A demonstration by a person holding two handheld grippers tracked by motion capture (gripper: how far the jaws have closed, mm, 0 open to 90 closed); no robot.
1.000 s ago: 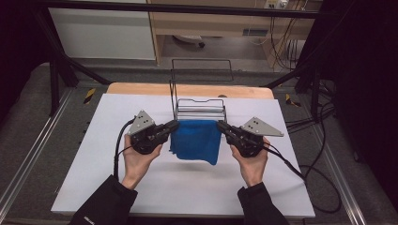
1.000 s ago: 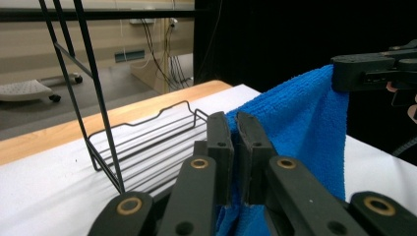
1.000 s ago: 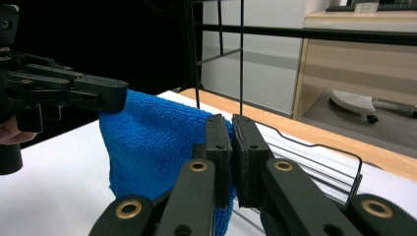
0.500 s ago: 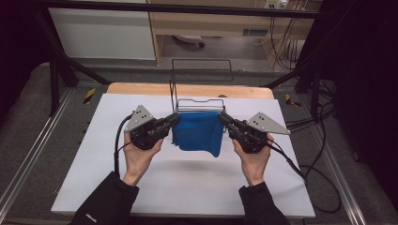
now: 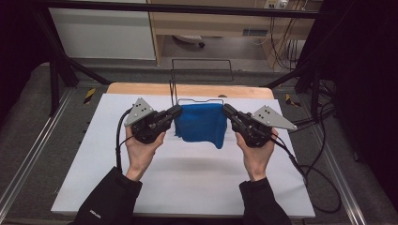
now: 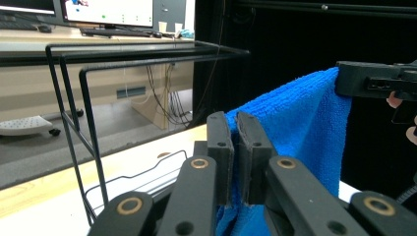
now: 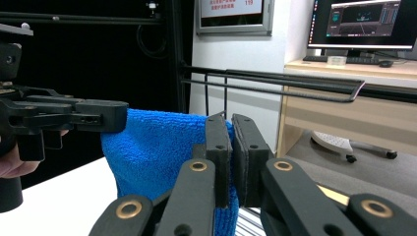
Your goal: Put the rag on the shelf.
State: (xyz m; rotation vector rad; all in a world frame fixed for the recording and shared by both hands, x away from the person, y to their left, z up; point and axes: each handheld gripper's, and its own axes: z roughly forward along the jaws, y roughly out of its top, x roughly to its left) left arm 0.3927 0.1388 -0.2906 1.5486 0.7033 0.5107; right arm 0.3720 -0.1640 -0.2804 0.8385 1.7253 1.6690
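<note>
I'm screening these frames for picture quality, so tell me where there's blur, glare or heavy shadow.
High view: soft overall, dark corners, faint shadow under the blue cloth. Left gripper view: own jaws sharp, bright monitor washed out. Right gripper view: cloth nap crisp, background monitor slightly soft.

The surface [image 5: 187,187] is white, with a strip of pale wood [image 5: 141,88] along its far edge, in the middle of the high view. Grey carpeted floor [image 5: 28,131] lies around it, with metal rails [image 5: 28,161] running down the lower left and lower right. At the top stand a white cabinet [image 5: 103,33] and a wooden desk [image 5: 211,23], with cables [image 5: 284,47] hanging at the upper right. Black curtains [image 5: 366,70] darken the right edge. In the right gripper view, a lit monitor [image 7: 366,22] sits on a desk at the upper right, and a white wheeled base [image 7: 339,142] rests on the floor below.
</note>
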